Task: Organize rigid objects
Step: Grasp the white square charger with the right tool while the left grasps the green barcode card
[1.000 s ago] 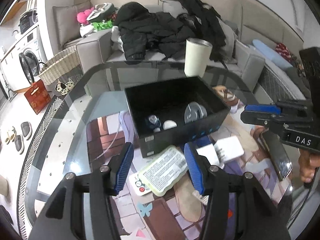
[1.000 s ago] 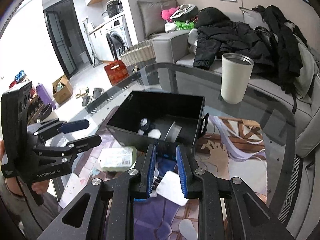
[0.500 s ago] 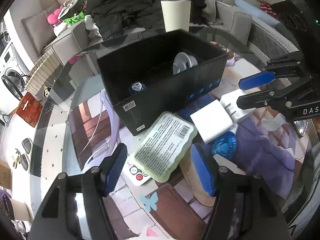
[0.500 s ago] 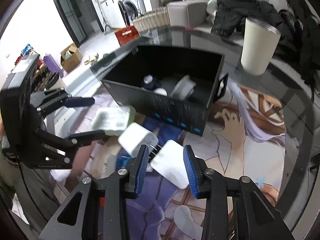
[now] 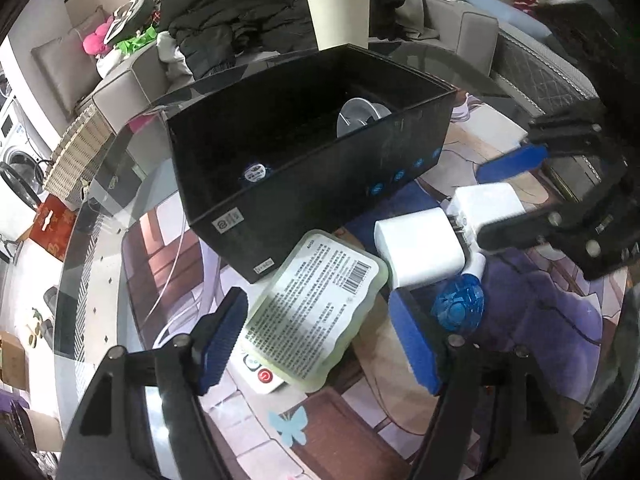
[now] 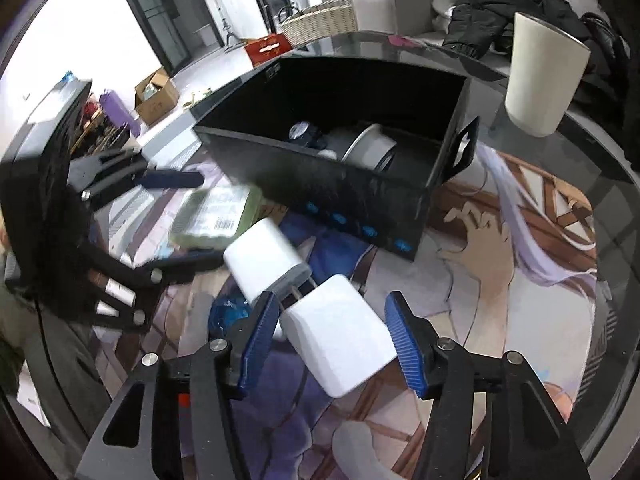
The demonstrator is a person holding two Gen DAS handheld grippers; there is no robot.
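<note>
Two claws released | we see left claw spread around the green packet, lying flat just in front of the black box on the table | first white charger right of the packet | second white charger between the spread right claw pads, untouched | cream cup behind the box.

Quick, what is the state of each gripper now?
Left gripper: open, holding nothing, straddling the green-edged label pack.
Right gripper: open, holding nothing, either side of a white charger.
</note>
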